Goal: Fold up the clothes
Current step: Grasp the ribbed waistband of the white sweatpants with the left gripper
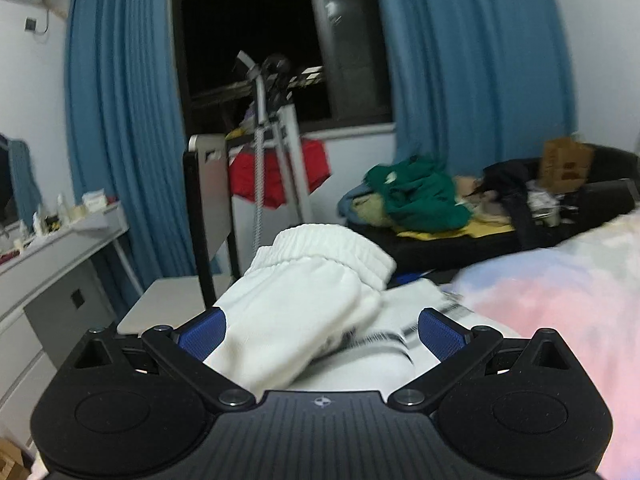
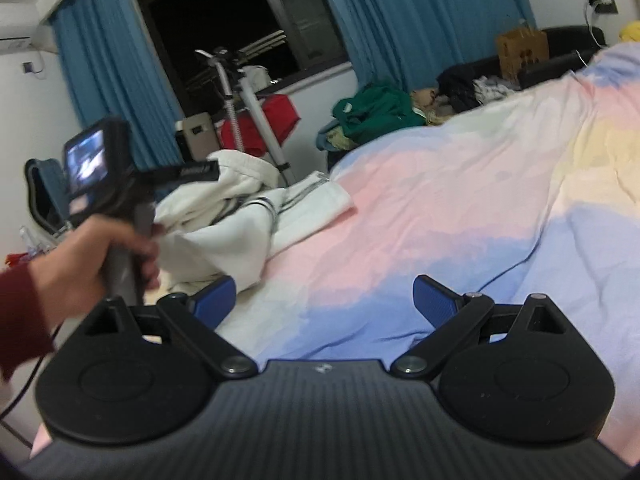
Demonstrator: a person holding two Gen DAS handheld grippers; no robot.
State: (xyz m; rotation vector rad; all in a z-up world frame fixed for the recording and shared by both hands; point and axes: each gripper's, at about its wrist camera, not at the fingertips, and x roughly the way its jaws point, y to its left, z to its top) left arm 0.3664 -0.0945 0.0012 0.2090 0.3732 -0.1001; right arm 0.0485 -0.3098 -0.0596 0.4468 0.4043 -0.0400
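The white garment [image 1: 304, 300] lies crumpled at the near edge of the bed [image 2: 440, 208], on the pastel cover; in the left view its ribbed, elasticated cuff or waistband [image 1: 332, 248] rises in a hump, and a part with dark stripes lies flatter under and beside it; which piece of clothing it is I cannot tell for certain.

The left gripper [image 1: 322, 330] has its fingers spread wide, one blue pad on each side of the cloth, the left one just touching or very near it; nothing is pinched. The right gripper [image 2: 324, 300] is likewise spread, over bare cover, with the garment off to its left and apart from it; it holds nothing. In the right view a hand [image 2: 96, 260] in a red sleeve grips the left tool's handle right at the heap.

By my judgement the folding is hardly begun: the cloth is bunched, with no clean edges or stacked layers showing; it has yet to be spread flat, folded and squared. A pile of other clothes [image 2: 376, 110] lies across the room, unfolded too; whether it belongs to the job I cannot say.
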